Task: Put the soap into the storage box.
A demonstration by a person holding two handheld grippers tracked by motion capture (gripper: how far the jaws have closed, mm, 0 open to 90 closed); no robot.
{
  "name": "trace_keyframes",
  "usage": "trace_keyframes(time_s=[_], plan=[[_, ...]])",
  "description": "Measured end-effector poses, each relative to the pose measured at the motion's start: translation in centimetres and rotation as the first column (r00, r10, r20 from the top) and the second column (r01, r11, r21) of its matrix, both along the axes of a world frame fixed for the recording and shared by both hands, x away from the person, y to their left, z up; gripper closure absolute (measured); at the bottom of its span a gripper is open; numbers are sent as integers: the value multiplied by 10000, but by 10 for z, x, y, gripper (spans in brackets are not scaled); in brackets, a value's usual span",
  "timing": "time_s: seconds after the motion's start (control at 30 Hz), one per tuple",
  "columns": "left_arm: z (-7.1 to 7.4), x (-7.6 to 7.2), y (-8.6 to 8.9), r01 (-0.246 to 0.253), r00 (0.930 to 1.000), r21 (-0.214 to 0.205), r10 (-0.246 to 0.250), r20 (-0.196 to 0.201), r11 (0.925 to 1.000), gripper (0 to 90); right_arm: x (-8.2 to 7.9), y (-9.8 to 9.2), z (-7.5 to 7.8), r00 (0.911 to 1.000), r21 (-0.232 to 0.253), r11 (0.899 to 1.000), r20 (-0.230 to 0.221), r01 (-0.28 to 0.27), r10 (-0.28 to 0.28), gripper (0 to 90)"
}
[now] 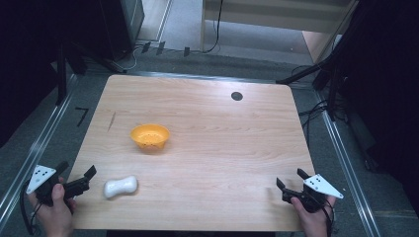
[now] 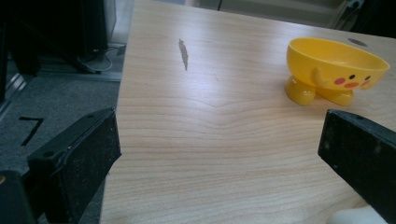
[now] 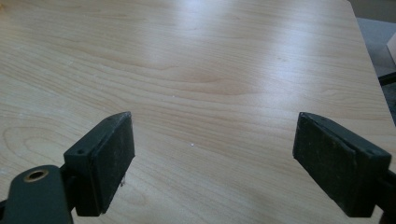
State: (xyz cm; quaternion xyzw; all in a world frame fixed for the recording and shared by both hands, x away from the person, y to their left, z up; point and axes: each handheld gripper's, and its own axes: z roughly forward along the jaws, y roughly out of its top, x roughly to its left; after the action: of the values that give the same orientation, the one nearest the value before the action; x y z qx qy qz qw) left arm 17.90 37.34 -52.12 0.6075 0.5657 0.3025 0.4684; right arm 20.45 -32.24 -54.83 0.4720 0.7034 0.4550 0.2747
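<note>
A small yellow bowl on stubby feet stands left of the table's middle; in the left gripper view the bowl shows a painted face. A white bone-shaped object lies near the front left corner, and a sliver of it peeks in at the lower right of the left gripper view. My left gripper hovers at the table's front left edge, just left of the white object, open and empty. My right gripper sits at the front right corner, open over bare wood.
The wooden table has a dark streak at its left and a round black grommet at the back. Metal rails, cables and dark stands ring the table on the floor.
</note>
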Motion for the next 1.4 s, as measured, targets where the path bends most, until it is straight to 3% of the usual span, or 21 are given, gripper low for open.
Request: trace_keyframes(time_s=[0.2, 0.27, 0.3, 0.33, 0.5, 0.57, 0.6, 0.67, 0.73, 0.77, 0.9, 0.93, 0.97, 1.07, 1.1, 1.13, 1.17, 1.27, 1.33, 1.37, 1.4], plan=[[4, 7, 1, 1390, 9882, 294, -1367, -696, 9899, 0, 0, -1, 0, 10000, 84, 10000, 20, -19, 18, 144], [11, 9, -7, 2135, 9733, 1326, -1990, -1146, 9679, 0, 0, -2, 0, 9999, 177, 9998, 44, -95, 94, 151], [11, 9, -7, 2135, 9733, 1326, -1990, -1146, 9679, 0, 0, -2, 0, 9999, 177, 9998, 44, -95, 94, 151], [15, 10, -12, 2619, 9610, 1672, -2410, -1356, 9505, 0, 0, -2, 0, 10000, 175, 9998, 26, -79, 78, 154], [21, 13, -19, 3263, 9408, 1858, -2994, -1589, 9268, 1, 0, -1, 0, 10000, 51, 10000, -9, -72, 72, 157], [23, 16, -21, 3712, 9221, 1682, -3411, -1829, 9132, 1, 0, -1, 0, 10000, 49, 10000, -12, -68, 68, 157], [25, 18, -22, 4114, 9028, 1641, -3761, -2086, 8965, 1, 0, -1, 0, 10000, 37, 10000, -12, -61, 61, 159], [25, 18, -22, 4280, 8943, 1693, -3891, -2208, 8878, 1, 0, -1, 0, 10000, 39, 10000, -16, -66, 66, 160], [27, 20, -25, 4608, 8762, 1933, -4092, -2546, 8662, 1, 1, -1, 0, 10000, 49, 10000, -17, -38, 38, 163], [28, 21, -27, 4875, 8612, 2139, -4257, -2778, 8465, 1, 1, -2, 0, 10000, 108, 9999, -24, -3, 3, 162], [29, 23, -32, 5356, 8310, 2261, -4603, -3123, 8136, 1, 1, -2, 0, 10000, 121, 9999, -35, -11, 11, 163], [28, 24, -36, 5735, 8054, 2462, -4829, -3436, 7814, 1, 1, -1, 0, 10000, 116, 9999, -39, -11, 11, 163], [28, 24, -36, 5735, 8054, 2462, -4829, -3436, 7814, 4, 1, -1, 0, 10000, 116, 9999, -39, -11, 11, 163], [29, 29, -47, 6469, 7499, 2934, -5171, -4127, 7039, 53, 1, -2, 0, 10000, 130, 9999, -90, -26, 28, 163], [29, 30, -50, 6643, 7351, 2979, -5270, -4265, 6855, 67, 1, -2, 0, 10000, 131, 9999, -94, -25, 26, 163], [29, 30, -50, 6643, 7351, 2979, -5270, -4265, 6855, 69, 1, -2, 0, 10000, 131, 9999, -94, -25, 26, 163], [29, 32, -54, 6964, 7045, 2939, -5455, -4540, 6547, 70, 1, -2, 0, 10000, 108, 9999, -67, -29, 30, 163], [29, 35, -60, 7359, 6646, 3028, -5608, -4937, 6056, 78, 1, -1, 0, 10000, 102, 9999, -66, -22, 23, 164], [29, 36, -62, 7398, 6606, 3100, -5575, -5028, 5972, 141, 1, -1, 0, 10000, 98, 9999, -67, -24, 25, 164], [30, 37, -63, 7544, 6446, 3061, -5672, -5127, 5807, 140, 1, -1, 0, 10000, 92, 10000, -72, -26, 27, 164], [30, 37, -63, 7544, 6446, 3061, -5672, -5127, 5807, 141, 1, -1, 0, 10000, 92, 10000, -72, -26, 27, 164]])
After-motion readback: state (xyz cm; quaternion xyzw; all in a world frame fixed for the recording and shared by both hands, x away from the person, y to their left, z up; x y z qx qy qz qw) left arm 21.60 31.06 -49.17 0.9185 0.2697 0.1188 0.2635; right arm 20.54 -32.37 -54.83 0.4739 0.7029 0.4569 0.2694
